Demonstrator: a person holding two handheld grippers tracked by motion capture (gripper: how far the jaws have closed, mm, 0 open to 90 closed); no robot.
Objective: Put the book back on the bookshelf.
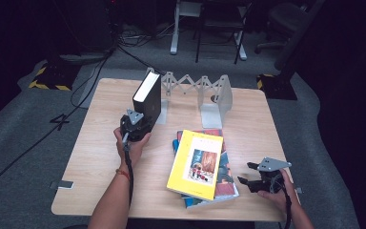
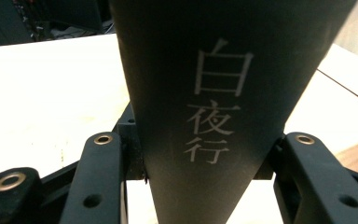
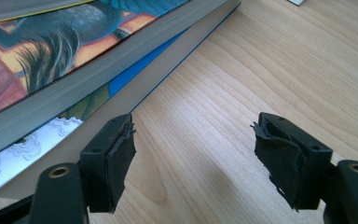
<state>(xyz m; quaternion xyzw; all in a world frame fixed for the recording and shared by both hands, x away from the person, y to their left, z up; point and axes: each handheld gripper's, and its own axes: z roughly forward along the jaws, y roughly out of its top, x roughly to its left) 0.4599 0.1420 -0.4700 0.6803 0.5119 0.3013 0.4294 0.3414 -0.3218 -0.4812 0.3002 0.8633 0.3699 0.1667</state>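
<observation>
Left claw: I am pinching the black book (image 1: 148, 98) by its spine with my left gripper (image 1: 134, 125); in the left gripper view both jaws are pressing its sides.
Black book: it is standing upright at the far left of the wooden table (image 1: 100, 143), just beside the left plate of the grey expanding bookend (image 1: 205, 93).
Right claw: I am holding my right gripper (image 1: 253, 177) spread and empty, low over the near right of the table.
Book stack: the yellow book (image 1: 195, 164) is lying on top, just left of my right gripper.
</observation>
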